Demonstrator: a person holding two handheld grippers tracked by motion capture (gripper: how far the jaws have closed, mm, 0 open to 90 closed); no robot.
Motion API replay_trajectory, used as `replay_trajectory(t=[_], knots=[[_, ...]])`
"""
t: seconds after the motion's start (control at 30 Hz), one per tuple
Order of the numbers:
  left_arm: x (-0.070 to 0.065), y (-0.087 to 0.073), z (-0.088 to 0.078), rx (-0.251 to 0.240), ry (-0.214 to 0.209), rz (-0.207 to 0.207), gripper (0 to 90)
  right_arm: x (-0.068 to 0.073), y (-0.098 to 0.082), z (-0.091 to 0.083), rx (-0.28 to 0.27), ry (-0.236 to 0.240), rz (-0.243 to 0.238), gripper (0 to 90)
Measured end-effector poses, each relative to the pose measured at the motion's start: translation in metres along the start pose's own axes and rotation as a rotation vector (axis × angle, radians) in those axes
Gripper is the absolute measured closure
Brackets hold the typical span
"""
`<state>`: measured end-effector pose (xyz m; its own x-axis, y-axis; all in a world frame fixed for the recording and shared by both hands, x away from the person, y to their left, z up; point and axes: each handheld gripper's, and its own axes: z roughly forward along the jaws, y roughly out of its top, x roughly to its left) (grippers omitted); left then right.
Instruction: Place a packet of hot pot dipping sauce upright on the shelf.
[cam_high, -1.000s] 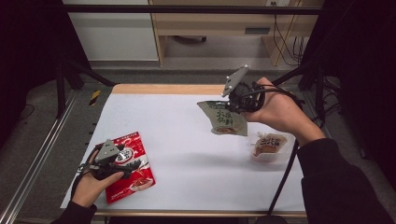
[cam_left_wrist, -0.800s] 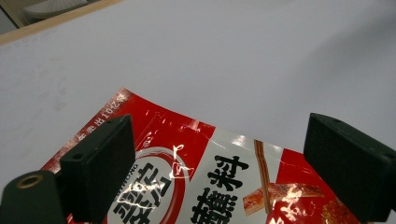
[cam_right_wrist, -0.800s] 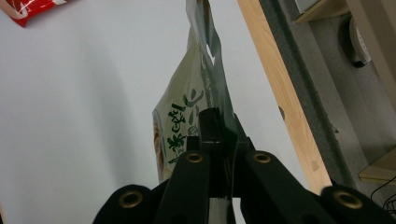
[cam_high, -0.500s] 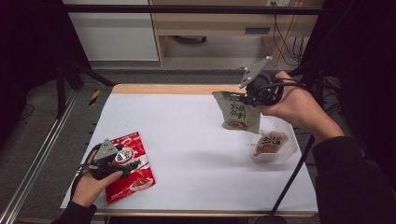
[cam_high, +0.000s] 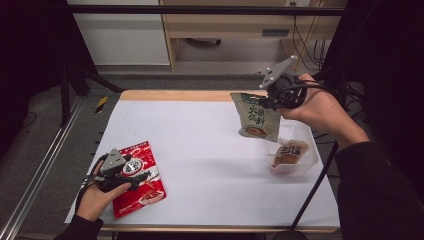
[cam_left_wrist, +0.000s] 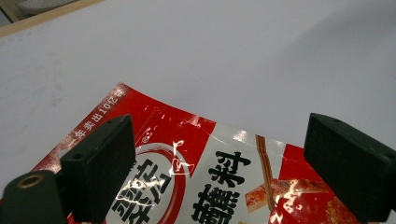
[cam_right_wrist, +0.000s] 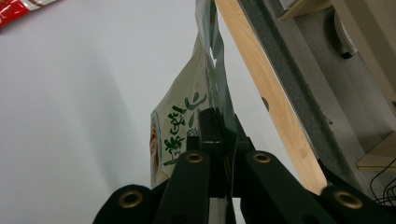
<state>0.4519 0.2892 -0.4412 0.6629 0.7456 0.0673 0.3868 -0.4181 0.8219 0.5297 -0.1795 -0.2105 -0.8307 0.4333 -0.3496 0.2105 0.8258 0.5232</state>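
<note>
**Two grippers, one pouch lifted off the table**

Two sauce pouches and a small tub share the white table (cam_high: 210, 150). The right gripper (cam_high: 267, 102) has its jaws clamped tight on the upper edge of the green-lettered pouch (cam_high: 256, 119), which hangs below it, clear of the tabletop and slightly tilted. In the right gripper view, the pouch (cam_right_wrist: 187, 126) stands pinched edge-on between the closed jaws, with the table's wooden edge (cam_right_wrist: 266, 93) beyond it. Just below the hanging pouch, a clear plastic tub (cam_high: 292, 155) with a brown filling sits on the table. The left gripper (cam_high: 131, 172) rests over the red pouch (cam_high: 142, 192), which lies flat beneath it. Its jaws stand wide apart, one on each side above the red pouch (cam_left_wrist: 224, 172), gripping nothing.
</note>
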Motion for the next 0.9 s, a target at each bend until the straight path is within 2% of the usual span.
replay_trajectory(t=[0.27,0.4,0.7,0.9], knots=[[0.0,0.0,0.0,0.001,0.0,0.002,9.2,0.008,0.008,0.001,-0.004,0.012,-0.019,90.0],[0.0,0.0,-0.001,-0.002,0.002,0.002,9.2,0.007,0.01,0.004,-0.001,0.013,-0.021,90.0],[0.002,-0.001,0.0,-0.002,0.001,-0.007,9.1,-0.004,0.005,0.011,-0.011,0.013,-0.007,90.0],[0.002,-0.002,0.0,-0.003,-0.004,-0.021,9.1,-0.015,-0.003,0.013,-0.023,0.01,0.022,90.0]])
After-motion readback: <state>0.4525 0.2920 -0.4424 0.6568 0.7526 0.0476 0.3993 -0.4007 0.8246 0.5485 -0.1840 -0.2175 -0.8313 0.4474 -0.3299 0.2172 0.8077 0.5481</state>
